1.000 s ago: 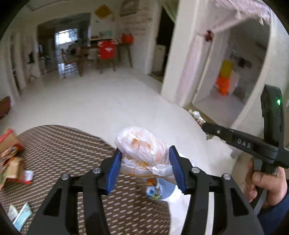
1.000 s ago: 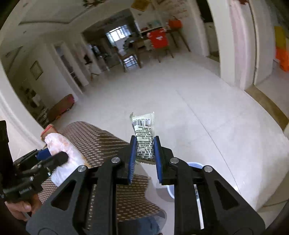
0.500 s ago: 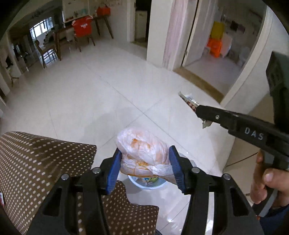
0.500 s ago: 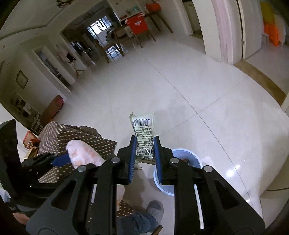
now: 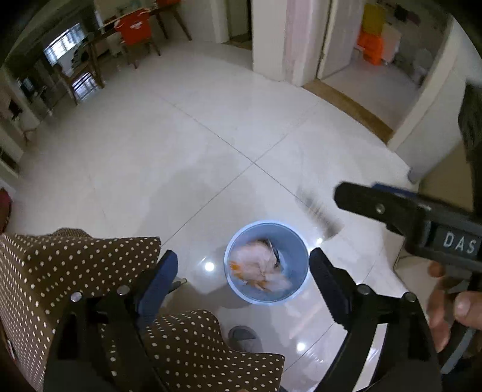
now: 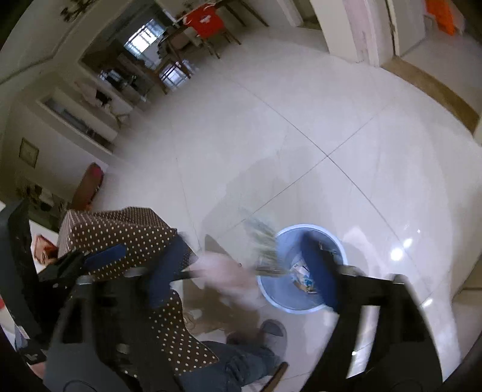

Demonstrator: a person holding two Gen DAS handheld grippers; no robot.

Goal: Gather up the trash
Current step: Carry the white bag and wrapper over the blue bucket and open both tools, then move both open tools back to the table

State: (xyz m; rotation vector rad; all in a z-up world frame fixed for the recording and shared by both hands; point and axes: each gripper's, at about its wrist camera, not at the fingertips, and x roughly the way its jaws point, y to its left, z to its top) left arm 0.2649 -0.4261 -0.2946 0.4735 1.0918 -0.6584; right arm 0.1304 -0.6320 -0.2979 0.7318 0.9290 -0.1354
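Trash sits below both grippers: the crumpled plastic bag (image 5: pixel 260 267) lies in the blue bin (image 5: pixel 238 289) on the floor, and the blurred wrapper (image 6: pixel 265 247) hangs over its rim. Left gripper (image 5: pixel 244 277) and right gripper (image 6: pixel 247 265) jaws have just been opening; both stand spread, gripping nothing.

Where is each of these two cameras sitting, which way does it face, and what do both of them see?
Left wrist: on the left gripper, facing steeply down at the blue bin on the white floor; open jaws, the right gripper, a hand and a slipper show.
Right wrist: on the right gripper, facing down at the bin; open jaws, jeans, the left gripper show.
Shared: bin, dotted tablecloth, pale bag, blurred wrapper, orange chair.
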